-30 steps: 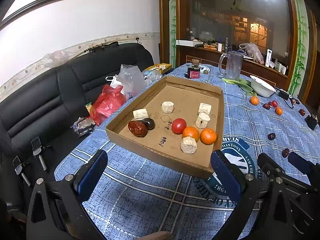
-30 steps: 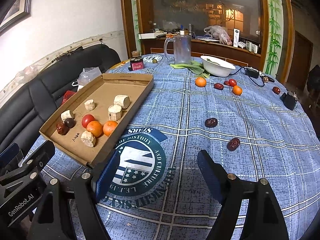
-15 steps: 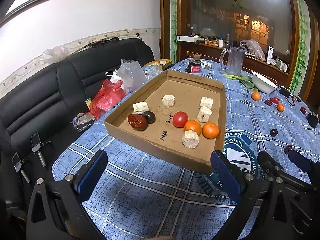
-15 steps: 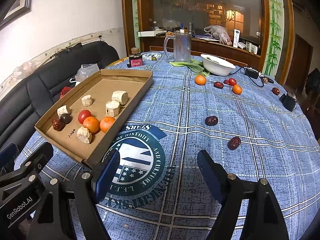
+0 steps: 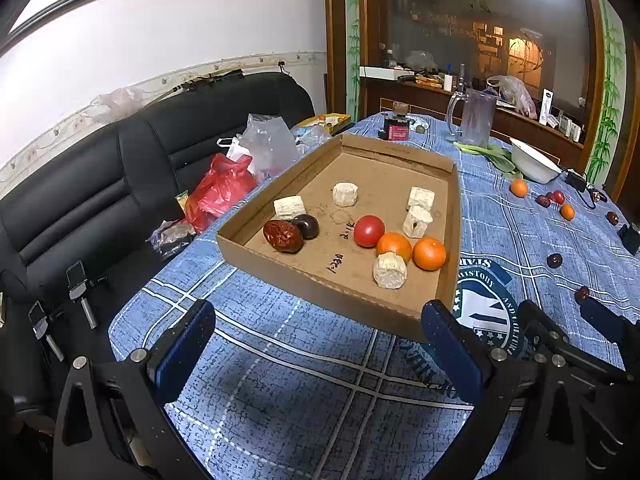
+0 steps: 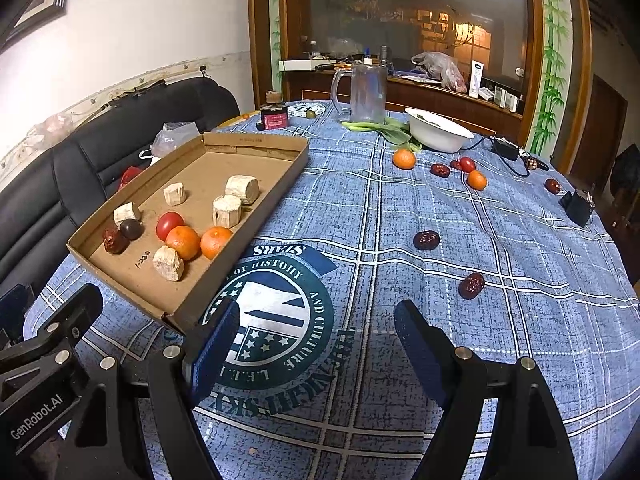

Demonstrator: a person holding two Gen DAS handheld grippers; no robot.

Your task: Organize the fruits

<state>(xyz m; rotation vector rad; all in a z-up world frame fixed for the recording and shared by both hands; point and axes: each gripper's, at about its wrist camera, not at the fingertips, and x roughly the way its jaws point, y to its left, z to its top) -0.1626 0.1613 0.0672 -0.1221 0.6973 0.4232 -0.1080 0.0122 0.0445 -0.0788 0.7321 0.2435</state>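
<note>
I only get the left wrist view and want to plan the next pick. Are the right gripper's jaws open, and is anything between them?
Observer: Open and empty. The right gripper hangs over the round emblem printed on the tablecloth, with nothing between its jaws.
Operator: Which loose fruit lies closest to it?
Observer: A dark red date lies on the cloth just ahead of its right-hand finger, apart from it. A second date lies further on.
</note>
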